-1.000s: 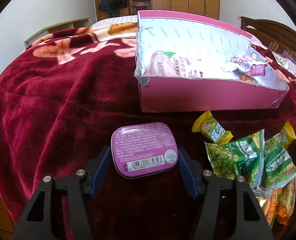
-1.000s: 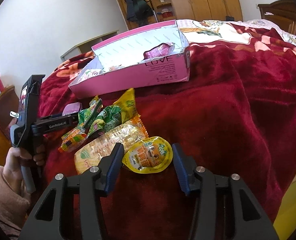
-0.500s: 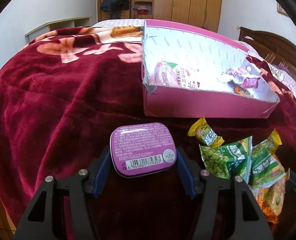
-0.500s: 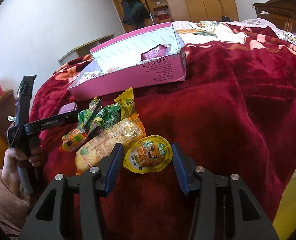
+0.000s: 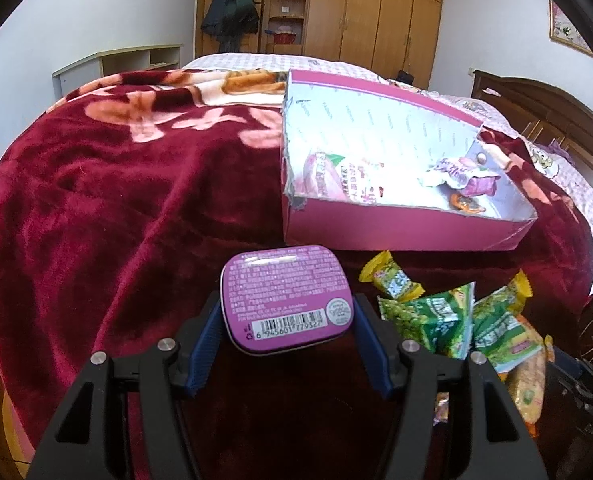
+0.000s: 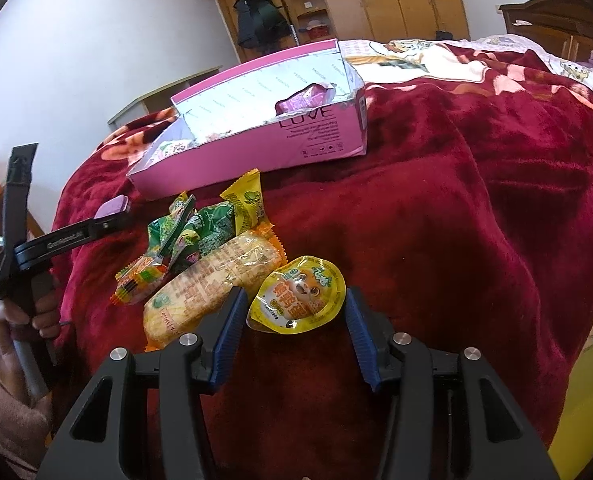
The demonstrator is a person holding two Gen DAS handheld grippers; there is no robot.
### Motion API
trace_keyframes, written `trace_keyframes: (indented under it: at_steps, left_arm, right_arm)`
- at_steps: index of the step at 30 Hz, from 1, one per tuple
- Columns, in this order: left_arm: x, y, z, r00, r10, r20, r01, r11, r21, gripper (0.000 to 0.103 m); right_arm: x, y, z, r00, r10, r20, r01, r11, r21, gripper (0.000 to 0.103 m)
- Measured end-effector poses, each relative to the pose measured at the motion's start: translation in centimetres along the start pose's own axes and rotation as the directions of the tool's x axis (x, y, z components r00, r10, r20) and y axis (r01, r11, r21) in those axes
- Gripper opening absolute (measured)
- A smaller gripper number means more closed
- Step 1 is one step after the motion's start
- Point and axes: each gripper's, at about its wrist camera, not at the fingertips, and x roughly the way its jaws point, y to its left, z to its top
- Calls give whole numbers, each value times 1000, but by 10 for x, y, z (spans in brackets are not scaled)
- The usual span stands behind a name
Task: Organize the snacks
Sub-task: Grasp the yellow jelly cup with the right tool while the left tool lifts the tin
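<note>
In the left wrist view, the left gripper sits at the bottom centre, its blue pads pressed on the two long edges of the purple tin, which is lifted off the red blanket. The tin looks rigid and light, probably smooth-sided, so a squeeze across its edges seems the safest hold. To the upper right lies the pink box, already holding a few packets. At lower right the green pea packets look soft and crinkly.

In the right wrist view, the right gripper at bottom centre clamps the yellow jelly cup by its rim; the cup looks light with a thin, dentable foil lid.
</note>
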Motion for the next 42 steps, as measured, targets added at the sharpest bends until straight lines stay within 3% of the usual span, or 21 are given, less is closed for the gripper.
trace_keyframes:
  at_steps: [13, 26, 42]
  left_arm:
    - [-19, -9, 0, 999, -31, 36, 30, 999, 17, 65]
    - [-38, -14, 2, 996, -55, 70, 54, 998, 14, 65]
    - [-62, -44, 28, 984, -113, 135, 103, 991, 82, 65]
  right_arm:
    - [-1, 3, 0, 999, -29, 29, 29, 1000, -3, 44]
    - [-12, 7, 6, 998, 2, 58, -3, 1000, 2, 44]
    - [-39, 27, 58, 988, 40, 151, -32, 998, -52, 44]
